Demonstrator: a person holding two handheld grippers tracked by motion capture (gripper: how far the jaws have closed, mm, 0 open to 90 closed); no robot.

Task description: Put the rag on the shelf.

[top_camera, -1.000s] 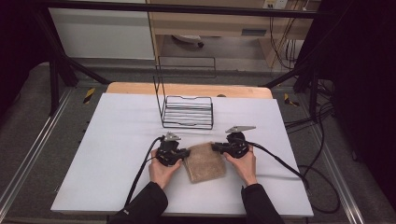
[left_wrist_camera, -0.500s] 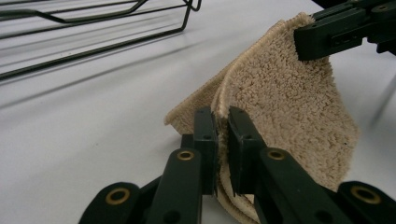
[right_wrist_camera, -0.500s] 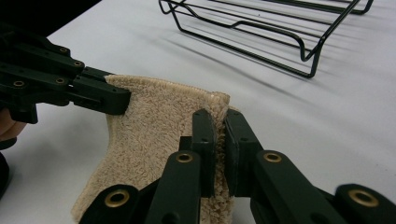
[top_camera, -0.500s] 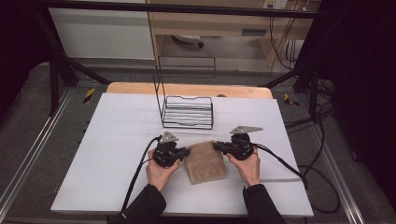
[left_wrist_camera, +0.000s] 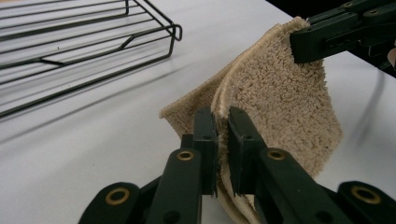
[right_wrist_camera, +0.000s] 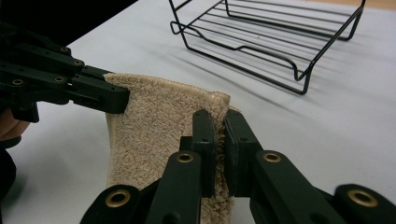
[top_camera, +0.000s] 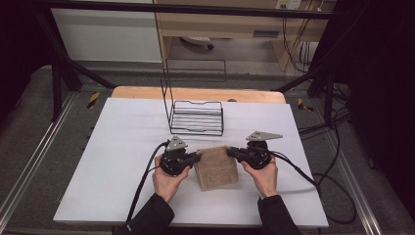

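Two grippers under my control, both clamped on one item. Item: beige terry washcloth [top_camera: 216,167], folded double, lying on the near middle of the white tabletop [top_camera: 112,147] with its far edge lifted off the surface. My left gripper [top_camera: 196,156] pinches the cloth's far left corner; in the left gripper view the jaws are closed on the doubled hem [left_wrist_camera: 223,95]. My right gripper [top_camera: 230,151] pinches the far right corner, jaws likewise closed on the stitched edge in the right gripper view. Each gripper sits in a hand, left hand [top_camera: 167,180] and right hand [top_camera: 264,178], forearms entering from the near edge. Behind the cloth, near but apart: black wire rack [top_camera: 197,118], standing on the tabletop.
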